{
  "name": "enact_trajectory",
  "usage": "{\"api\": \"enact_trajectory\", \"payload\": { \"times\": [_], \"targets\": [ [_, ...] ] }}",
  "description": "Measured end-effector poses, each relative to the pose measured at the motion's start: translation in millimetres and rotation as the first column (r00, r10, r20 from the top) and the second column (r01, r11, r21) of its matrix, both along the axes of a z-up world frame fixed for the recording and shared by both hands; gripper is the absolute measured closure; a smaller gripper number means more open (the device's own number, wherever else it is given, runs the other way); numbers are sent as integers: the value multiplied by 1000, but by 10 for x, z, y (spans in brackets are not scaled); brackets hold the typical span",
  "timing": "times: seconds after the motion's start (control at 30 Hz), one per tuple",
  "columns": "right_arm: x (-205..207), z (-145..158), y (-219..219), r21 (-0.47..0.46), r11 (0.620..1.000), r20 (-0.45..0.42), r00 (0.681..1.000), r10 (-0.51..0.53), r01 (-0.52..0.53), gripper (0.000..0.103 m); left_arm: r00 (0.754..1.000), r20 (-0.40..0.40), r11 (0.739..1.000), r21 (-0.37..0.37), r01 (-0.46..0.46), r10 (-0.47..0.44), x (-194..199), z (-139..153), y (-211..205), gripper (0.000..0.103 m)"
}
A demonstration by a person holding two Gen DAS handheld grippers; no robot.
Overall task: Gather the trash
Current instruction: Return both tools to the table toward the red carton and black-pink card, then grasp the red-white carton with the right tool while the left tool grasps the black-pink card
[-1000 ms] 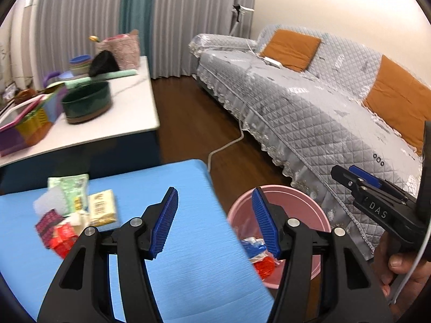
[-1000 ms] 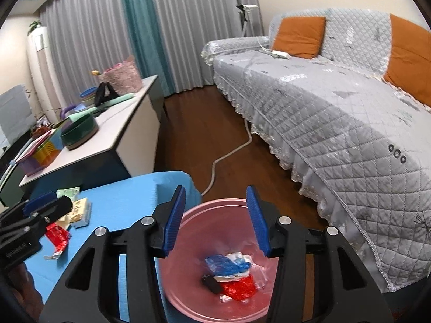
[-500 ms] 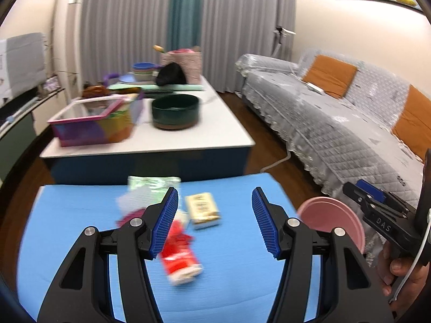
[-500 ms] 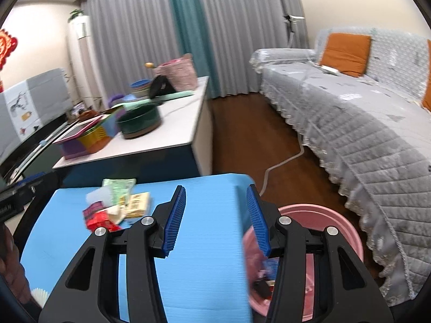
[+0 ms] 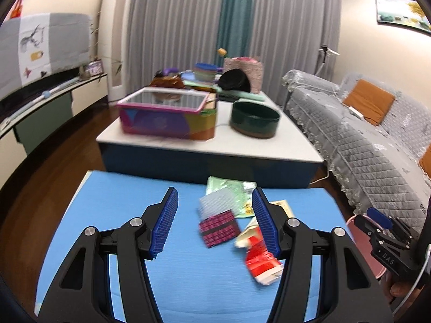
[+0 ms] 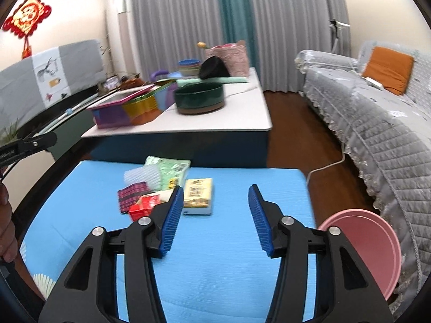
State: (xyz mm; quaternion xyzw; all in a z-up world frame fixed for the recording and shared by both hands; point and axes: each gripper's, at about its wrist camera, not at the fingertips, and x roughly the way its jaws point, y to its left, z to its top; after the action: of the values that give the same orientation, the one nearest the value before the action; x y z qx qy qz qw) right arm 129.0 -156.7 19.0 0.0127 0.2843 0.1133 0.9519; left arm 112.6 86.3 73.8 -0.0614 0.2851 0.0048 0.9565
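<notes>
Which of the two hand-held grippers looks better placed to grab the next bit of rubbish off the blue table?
Probably the left. The open left gripper already frames the pink checked wrapper, with the red crumpled packet beside it. The open right gripper faces bare blue tabletop; the pile lies off to its side.

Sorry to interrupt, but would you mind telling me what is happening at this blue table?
A person is clearing trash with a handheld gripper in each hand. Both the left gripper and the right gripper are open and empty, aimed at the blue table. The right one's jaws have just been opening. A red wrapper, a pink checkered packet, a green pouch and a yellow tissue pack still lie there. The pink plastic bin stands beside the table.
</notes>
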Motion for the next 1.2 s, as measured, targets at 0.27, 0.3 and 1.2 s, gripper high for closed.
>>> {"api": "enact_trajectory", "payload": {
  "times": [0.27, 0.3, 1.2],
  "targets": [
    [113, -300, 460, -30, 995, -14, 995, 97, -98, 23, 997, -37, 994, -84, -74, 71, 106, -274, 355, 47],
    [134, -354, 517, -37, 993, -20, 993, 114, -114, 20, 996, -37, 993, -82, -79, 76, 124, -291, 374, 47],
    [740, -1121, 1094, -125, 968, -240, 953, 184, -219, 35, 983, -168, 996, -29, -81, 75, 538, -828, 273, 47]
  ]
}}
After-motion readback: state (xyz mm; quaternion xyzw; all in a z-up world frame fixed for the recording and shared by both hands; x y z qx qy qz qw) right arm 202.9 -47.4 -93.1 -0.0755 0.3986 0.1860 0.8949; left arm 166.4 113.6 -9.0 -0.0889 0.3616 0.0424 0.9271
